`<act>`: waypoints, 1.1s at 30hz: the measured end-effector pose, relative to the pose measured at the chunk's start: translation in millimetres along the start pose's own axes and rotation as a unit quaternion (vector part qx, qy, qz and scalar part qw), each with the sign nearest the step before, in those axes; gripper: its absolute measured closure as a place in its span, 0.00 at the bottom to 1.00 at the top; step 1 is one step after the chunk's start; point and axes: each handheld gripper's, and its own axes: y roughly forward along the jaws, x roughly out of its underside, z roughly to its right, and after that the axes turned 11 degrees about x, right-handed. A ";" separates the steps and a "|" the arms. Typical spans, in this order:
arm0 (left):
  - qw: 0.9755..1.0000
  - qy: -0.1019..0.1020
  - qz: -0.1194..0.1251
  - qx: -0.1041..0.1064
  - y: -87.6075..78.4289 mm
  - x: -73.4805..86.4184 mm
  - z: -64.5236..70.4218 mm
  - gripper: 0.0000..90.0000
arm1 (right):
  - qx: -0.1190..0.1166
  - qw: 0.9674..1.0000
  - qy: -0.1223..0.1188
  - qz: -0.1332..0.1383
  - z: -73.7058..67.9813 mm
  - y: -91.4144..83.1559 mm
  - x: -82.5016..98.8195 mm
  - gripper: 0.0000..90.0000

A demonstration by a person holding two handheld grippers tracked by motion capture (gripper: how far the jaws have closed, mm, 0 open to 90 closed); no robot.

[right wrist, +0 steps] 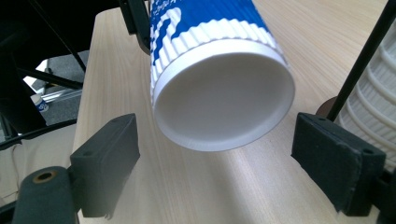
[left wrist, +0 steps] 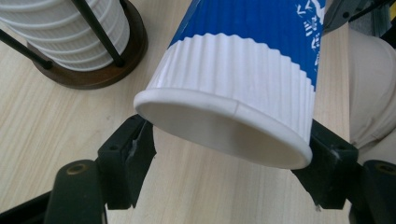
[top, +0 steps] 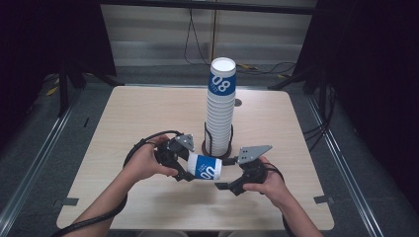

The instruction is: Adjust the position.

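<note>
Two grippers share one job here, and the care lies in the handover between them. At the left, the left gripper [top: 184, 174] is clamped on a single blue-and-white cup [top: 203, 167], which lies on its side in the air just above the worktop [top: 123, 123], in front of the stack. In the left gripper view its pads [left wrist: 135, 149] press the ribbed white wall just behind the rim, one on each side, and the rim already looks a little squashed out of round, so I would not squeeze any harder: the paper wall will buckle. Going right, the cup's other end points at the right gripper [top: 228, 186], whose jaws stand wide apart with nothing between them; in the right gripper view the round end of the cup [right wrist: 223, 100] hangs just ahead of the pads [right wrist: 109, 154], centred between them but untouched. Behind and to the right stands the tall stack [top: 220, 111] of nested cups on its dark round base [top: 217, 150], held by thin black rods. If the cup is to pass to the right hand, I would slide those open jaws evenly round the wall, close gently, and only then let the left release, keeping both hands clear of the rods.
</note>
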 end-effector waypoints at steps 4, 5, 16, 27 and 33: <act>1.000 -0.001 -0.013 0.000 -1.9 -1.2 0.1 0.30 | 0.002 1.000 -0.005 -0.007 -0.8 0.2 0.0 0.16; 1.000 0.000 -0.016 -0.003 -1.5 -1.4 0.4 0.30 | 0.002 1.000 -0.005 -0.008 -1.1 0.4 0.1 0.16; 0.999 -0.005 -0.054 -0.007 -2.5 -6.5 2.0 0.30 | 0.005 1.000 -0.011 -0.026 -1.6 0.6 0.0 0.16; 0.996 0.009 -0.091 -0.015 -0.4 -13.3 3.3 0.30 | 0.009 0.998 -0.021 -0.065 -4.0 -0.2 -6.7 0.16; 0.995 0.011 -0.101 -0.019 0.3 -18.0 4.9 0.30 | 0.011 0.995 -0.027 -0.095 -4.7 -0.5 -15.1 0.16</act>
